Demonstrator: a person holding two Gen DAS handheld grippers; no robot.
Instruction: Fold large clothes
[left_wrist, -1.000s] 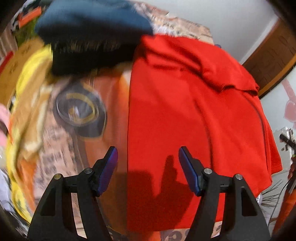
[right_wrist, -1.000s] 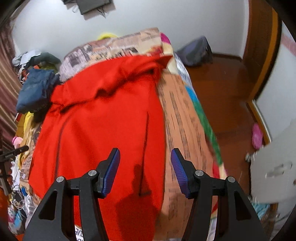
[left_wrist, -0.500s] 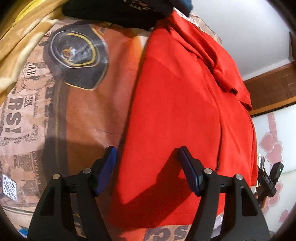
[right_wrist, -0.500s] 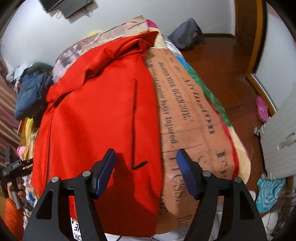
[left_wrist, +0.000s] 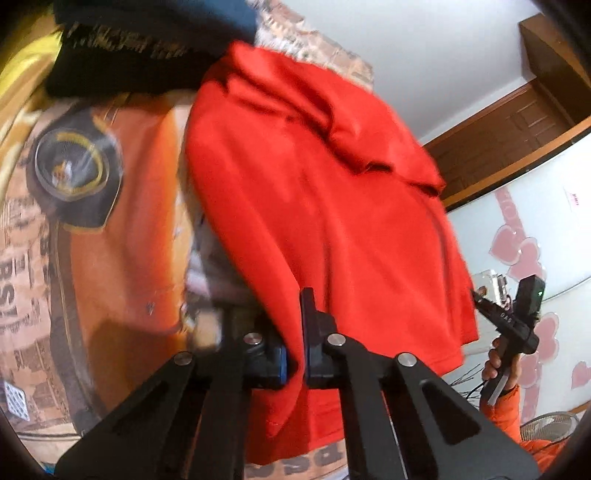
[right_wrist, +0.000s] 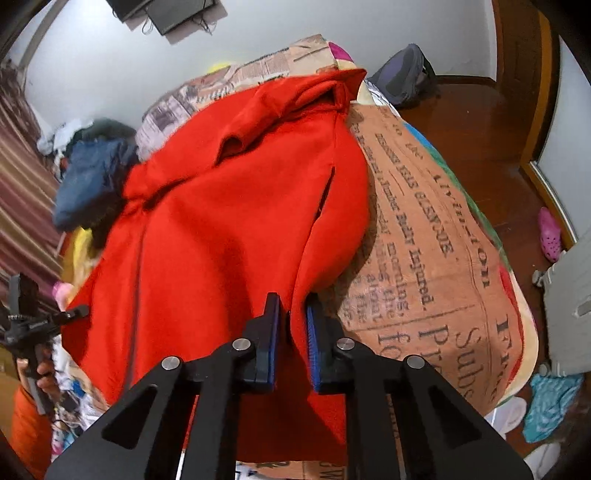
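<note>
A large red garment (left_wrist: 325, 206) lies spread on a bed covered by a newspaper-print blanket (left_wrist: 122, 258). My left gripper (left_wrist: 291, 314) is shut on the garment's near left edge, and the cloth there rises off the blanket in a fold. In the right wrist view the same red garment (right_wrist: 229, 221) fills the middle. The jaws of my right gripper (right_wrist: 292, 301) are closing, with a pinched fold of the garment's near right edge between the blue pads. The garment's far end is bunched up.
A pile of dark clothes (left_wrist: 140, 48) sits at the far left of the bed, also seen as dark clothes (right_wrist: 92, 177). A backpack (right_wrist: 402, 74) and a pink shoe (right_wrist: 550, 232) lie on the wooden floor to the right. A white cabinet (right_wrist: 569, 295) stands near the bed's corner.
Both grippers went from wide open over the garment's near edge to closed on it. The left edge now lifts off the blanket, and the right edge is gathered into a fold.
</note>
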